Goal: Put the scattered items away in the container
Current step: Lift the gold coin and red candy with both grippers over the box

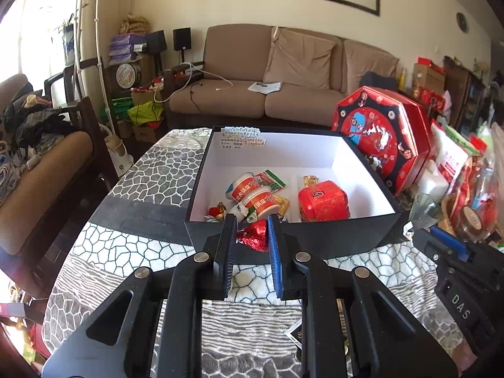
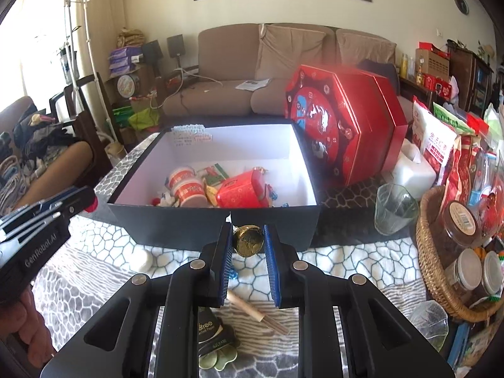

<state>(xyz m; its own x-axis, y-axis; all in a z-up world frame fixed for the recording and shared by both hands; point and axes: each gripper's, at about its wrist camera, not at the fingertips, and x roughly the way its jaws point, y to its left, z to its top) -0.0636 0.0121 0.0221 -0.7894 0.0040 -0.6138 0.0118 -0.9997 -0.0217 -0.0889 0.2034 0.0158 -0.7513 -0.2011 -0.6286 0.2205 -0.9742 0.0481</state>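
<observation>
left tool (image 1: 252, 220) clamped on red foil candy (image 1: 253, 237), right tool (image 2: 248, 230) clamped on gold foil ball (image 2: 249, 240); both just short of open box (image 2: 214, 226), ahead & below.

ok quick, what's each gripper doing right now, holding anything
left gripper: shut on a red foil-wrapped candy.
right gripper: shut on a gold foil-wrapped candy.

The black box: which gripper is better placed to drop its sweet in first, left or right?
Probably left. The left gripper holds the red foil sweet right at the black box front rim; the right gripper, holding the gold sweet, looks lower against the wall.
</observation>
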